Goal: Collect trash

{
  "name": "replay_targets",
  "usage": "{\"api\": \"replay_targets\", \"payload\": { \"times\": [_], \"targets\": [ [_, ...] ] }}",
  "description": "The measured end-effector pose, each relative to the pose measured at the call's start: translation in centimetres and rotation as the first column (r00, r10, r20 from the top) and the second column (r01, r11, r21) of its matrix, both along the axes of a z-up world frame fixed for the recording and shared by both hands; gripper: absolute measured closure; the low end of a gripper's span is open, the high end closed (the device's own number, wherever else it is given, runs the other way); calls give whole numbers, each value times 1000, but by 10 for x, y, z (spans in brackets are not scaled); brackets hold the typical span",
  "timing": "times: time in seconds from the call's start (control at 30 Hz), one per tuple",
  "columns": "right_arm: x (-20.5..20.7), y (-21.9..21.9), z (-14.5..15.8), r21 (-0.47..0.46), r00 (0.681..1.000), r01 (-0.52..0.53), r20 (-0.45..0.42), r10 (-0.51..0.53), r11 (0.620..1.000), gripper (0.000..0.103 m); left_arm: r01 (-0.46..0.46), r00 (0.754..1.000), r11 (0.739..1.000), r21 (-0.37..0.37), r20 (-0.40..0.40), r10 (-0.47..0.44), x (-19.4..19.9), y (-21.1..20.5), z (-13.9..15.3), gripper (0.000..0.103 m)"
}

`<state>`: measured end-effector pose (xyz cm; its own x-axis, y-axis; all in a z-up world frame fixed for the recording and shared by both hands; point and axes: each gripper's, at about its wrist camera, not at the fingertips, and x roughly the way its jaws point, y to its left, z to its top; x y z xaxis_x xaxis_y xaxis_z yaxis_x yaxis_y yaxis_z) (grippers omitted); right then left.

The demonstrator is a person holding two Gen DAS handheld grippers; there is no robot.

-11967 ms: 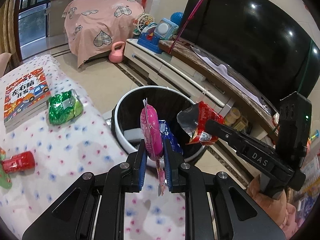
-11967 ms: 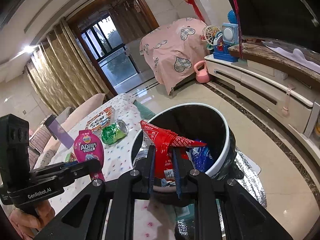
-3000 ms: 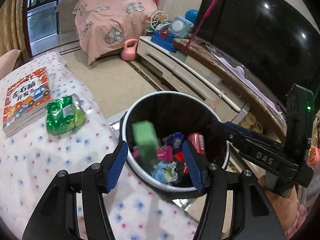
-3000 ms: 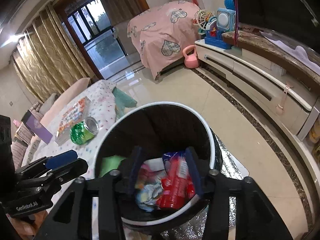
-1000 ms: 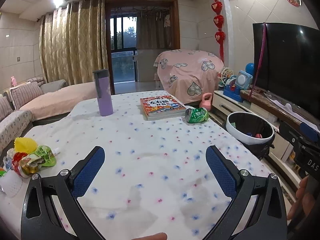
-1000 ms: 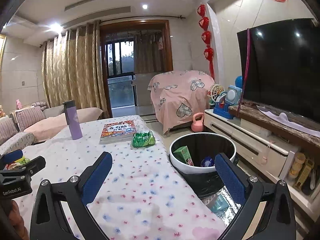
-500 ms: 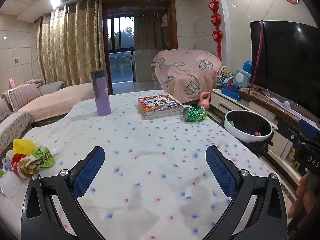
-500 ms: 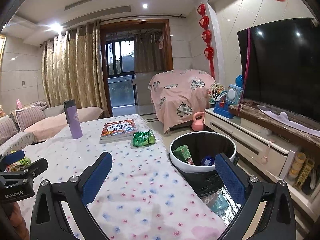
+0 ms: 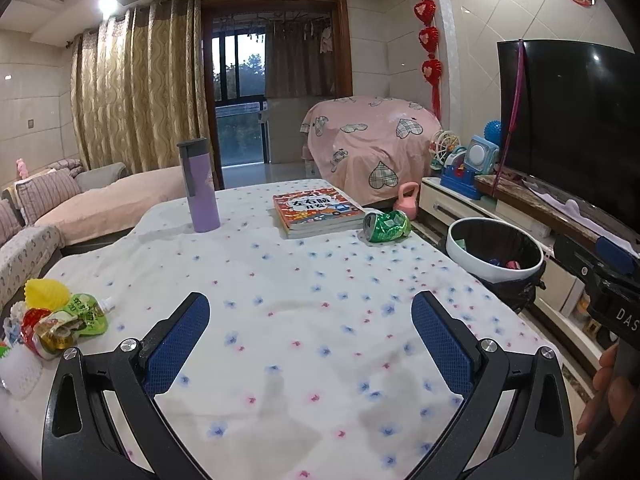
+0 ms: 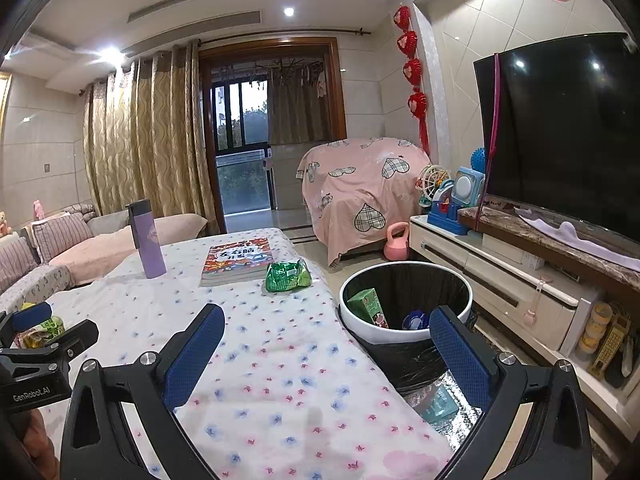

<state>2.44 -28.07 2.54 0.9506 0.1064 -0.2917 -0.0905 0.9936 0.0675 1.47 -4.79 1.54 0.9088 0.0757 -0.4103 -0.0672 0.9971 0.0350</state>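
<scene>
A crushed green can (image 9: 386, 226) lies on the flowered tablecloth beside a red book (image 9: 316, 208); it also shows in the right wrist view (image 10: 288, 276). A pile of wrappers (image 9: 56, 322) sits at the table's left edge. The white-rimmed black trash bin (image 10: 404, 332) stands on the floor right of the table, holding a green carton (image 10: 368, 306) and other trash; it shows in the left wrist view too (image 9: 494, 270). My left gripper (image 9: 310, 338) is wide open and empty above the table. My right gripper (image 10: 324, 346) is wide open and empty near the bin.
A purple bottle (image 9: 199, 188) stands at the table's far side. A TV (image 10: 568, 136) on a low cabinet (image 10: 500, 276) lines the right wall. A pink kettlebell (image 10: 396, 246) sits on the floor beyond the bin. A sofa (image 9: 60, 200) stands at left.
Both grippers have stayed wide open and empty. The views shifted only slightly over the last second; the table objects and bin have not moved.
</scene>
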Motion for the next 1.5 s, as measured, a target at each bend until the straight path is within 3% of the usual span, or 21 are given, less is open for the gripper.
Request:
{"api": "replay_targets", "payload": {
  "times": [1.5],
  "targets": [
    [-1, 5, 0, 11, 1000, -13, -9, 13, 1000, 0, 3, 1000, 1000, -1, -15, -3, 3, -1, -4, 0]
  ]
}}
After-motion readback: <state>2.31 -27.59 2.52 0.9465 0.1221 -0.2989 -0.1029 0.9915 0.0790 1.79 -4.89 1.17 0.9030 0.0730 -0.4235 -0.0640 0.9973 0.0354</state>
